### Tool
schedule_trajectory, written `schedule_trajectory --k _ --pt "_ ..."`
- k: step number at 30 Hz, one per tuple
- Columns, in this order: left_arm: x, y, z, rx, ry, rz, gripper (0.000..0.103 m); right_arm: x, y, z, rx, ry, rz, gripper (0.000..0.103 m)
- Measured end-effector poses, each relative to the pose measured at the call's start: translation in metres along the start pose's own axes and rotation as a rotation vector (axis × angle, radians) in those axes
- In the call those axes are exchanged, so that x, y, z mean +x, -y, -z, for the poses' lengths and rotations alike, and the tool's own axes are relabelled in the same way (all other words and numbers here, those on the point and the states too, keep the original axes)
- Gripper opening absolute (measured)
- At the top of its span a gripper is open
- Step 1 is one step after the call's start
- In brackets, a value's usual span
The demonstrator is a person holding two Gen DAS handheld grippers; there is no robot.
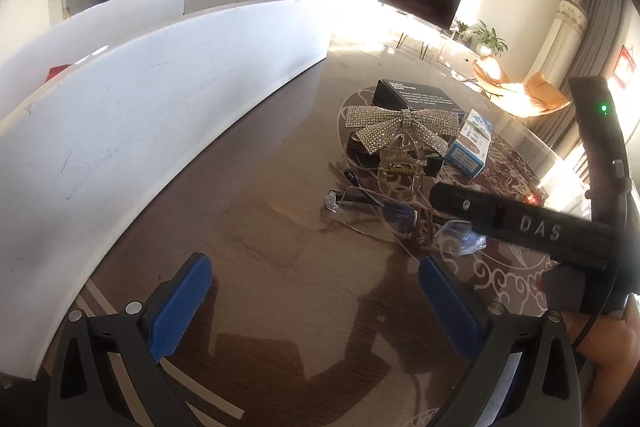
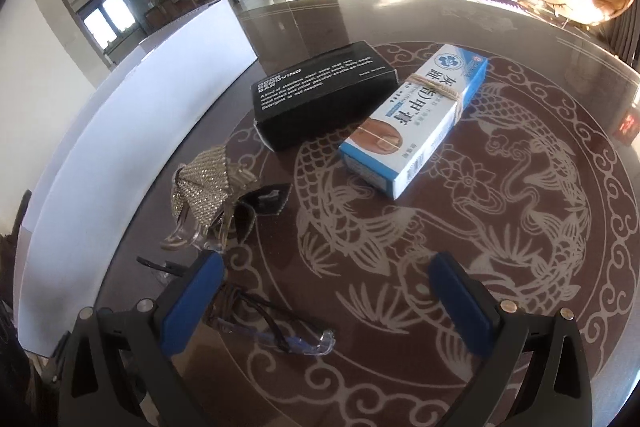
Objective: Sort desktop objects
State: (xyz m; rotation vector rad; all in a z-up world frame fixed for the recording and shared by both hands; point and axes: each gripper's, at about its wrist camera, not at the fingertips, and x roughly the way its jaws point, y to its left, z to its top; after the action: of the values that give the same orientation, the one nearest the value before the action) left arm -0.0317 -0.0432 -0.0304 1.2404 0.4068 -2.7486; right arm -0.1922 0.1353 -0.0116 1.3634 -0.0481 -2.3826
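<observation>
On the dark patterned table lie a rhinestone bow hair clip (image 1: 400,131) (image 2: 208,183), a pair of glasses (image 1: 384,211) (image 2: 276,327), a black box (image 1: 416,97) (image 2: 324,95) and a blue and white box (image 1: 472,143) (image 2: 416,123) resting partly on the black one. My left gripper (image 1: 316,307) is open and empty above bare table, short of the glasses. My right gripper (image 2: 324,303) is open and empty, hovering over the glasses; its body (image 1: 520,223) shows in the left wrist view.
A long white bin (image 1: 140,99) (image 2: 120,147) with tall walls runs along the left side of the table. A small dark pouch (image 2: 268,201) lies under the hair clip. The table edge (image 2: 560,39) curves at the far right.
</observation>
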Motion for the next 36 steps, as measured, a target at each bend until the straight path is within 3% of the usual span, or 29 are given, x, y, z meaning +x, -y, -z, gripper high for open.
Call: schedule_trajectory --k 2,3,5,7,9,11,15,16,20,22,25,29,31,36 --pt "-0.002 -0.002 0.0 -0.003 0.004 -0.017 0.103 0.001 -0.013 0.009 -0.105 -0.02 0.041 0.103" --pt "-0.004 -0.005 -0.001 -0.018 0.017 0.011 0.103 0.0 -0.019 0.013 -0.145 -0.028 0.032 0.103" --pt "-0.014 -0.012 -0.002 -0.061 0.065 0.062 0.103 -0.011 -0.015 0.022 -0.137 -0.033 -0.078 0.102" --pt "-0.019 -0.017 -0.003 -0.081 0.095 0.038 0.103 -0.022 0.001 0.026 -0.087 -0.049 -0.232 0.102" --pt "-0.019 -0.021 -0.004 -0.117 0.097 0.07 0.103 -0.033 0.025 0.028 0.001 -0.034 -0.375 0.102" --pt "-0.018 -0.024 -0.005 -0.136 0.088 0.073 0.103 -0.039 0.036 0.023 -0.012 0.001 -0.274 0.102" --pt "-0.02 -0.024 -0.005 -0.136 0.089 0.082 0.103 -0.029 0.015 0.015 -0.267 0.039 0.112 0.102" --pt "-0.022 -0.023 -0.004 -0.131 0.098 0.083 0.103 -0.03 0.015 0.012 -0.258 0.063 0.129 0.102" --pt "-0.026 -0.022 -0.003 -0.122 0.111 0.083 0.103 -0.044 0.052 0.002 0.041 0.166 0.02 0.102" --pt "-0.024 -0.021 -0.003 -0.122 0.104 0.083 0.103 -0.042 0.062 -0.001 0.099 0.183 0.086 0.102" --pt "-0.021 -0.019 -0.002 -0.113 0.09 0.082 0.103 -0.017 0.062 -0.017 0.044 0.115 0.227 0.102" --pt "-0.024 -0.019 -0.002 -0.111 0.103 0.085 0.103 0.004 0.045 -0.019 -0.063 0.055 0.222 0.102" --pt "-0.024 -0.02 -0.002 -0.113 0.101 0.094 0.103 0.008 0.024 -0.017 -0.15 0.049 0.184 0.102" --pt "-0.02 -0.014 -0.002 -0.09 0.078 0.115 0.103 0.013 -0.033 0.002 -0.422 0.011 -0.024 0.103"
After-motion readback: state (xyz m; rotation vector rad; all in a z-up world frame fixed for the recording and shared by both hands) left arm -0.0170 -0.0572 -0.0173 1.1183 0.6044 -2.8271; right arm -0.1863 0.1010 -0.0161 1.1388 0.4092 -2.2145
